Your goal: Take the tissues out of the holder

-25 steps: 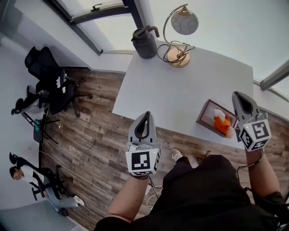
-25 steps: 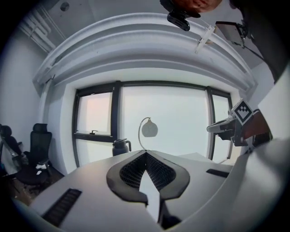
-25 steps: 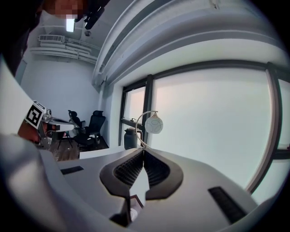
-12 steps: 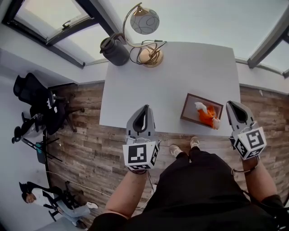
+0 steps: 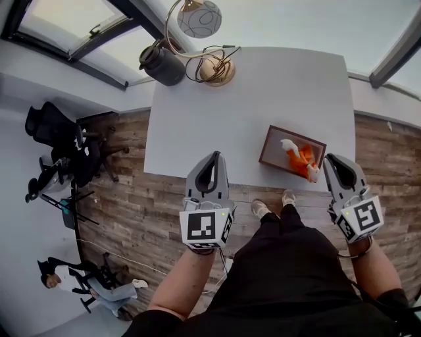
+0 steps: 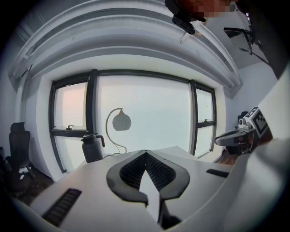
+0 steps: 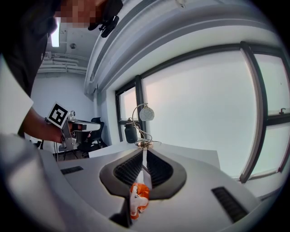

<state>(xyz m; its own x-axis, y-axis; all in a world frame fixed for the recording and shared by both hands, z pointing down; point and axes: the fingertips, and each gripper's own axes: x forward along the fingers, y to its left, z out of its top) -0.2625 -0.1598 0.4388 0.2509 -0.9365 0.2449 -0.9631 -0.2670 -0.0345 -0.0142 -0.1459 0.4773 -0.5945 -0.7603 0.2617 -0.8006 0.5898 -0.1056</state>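
Observation:
A brown wooden tissue holder (image 5: pixel 271 146) lies near the front right edge of the white table (image 5: pixel 223 125). An orange and white tissue (image 5: pixel 300 158) sticks out of it toward my right gripper (image 5: pixel 333 165), which sits just off the holder's right end. In the right gripper view the jaws (image 7: pixel 144 153) are pressed together with a crumpled orange tissue (image 7: pixel 138 199) pinched between them. My left gripper (image 5: pixel 209 162) hovers at the table's front edge, shut with nothing in it, as the left gripper view (image 6: pixel 146 153) also shows.
A dark kettle (image 5: pixel 160 62) and a curved brass lamp with a globe shade (image 5: pixel 200 20) stand at the table's far edge. Black office chairs (image 5: pixel 62 141) stand on the wooden floor to the left. A person (image 5: pixel 79 284) is far off at the lower left.
The head view has swung, so table and holder sit differently in frame. My right gripper stays beside the holder with the tissue, now slightly lower. The left gripper is almost unmoved.

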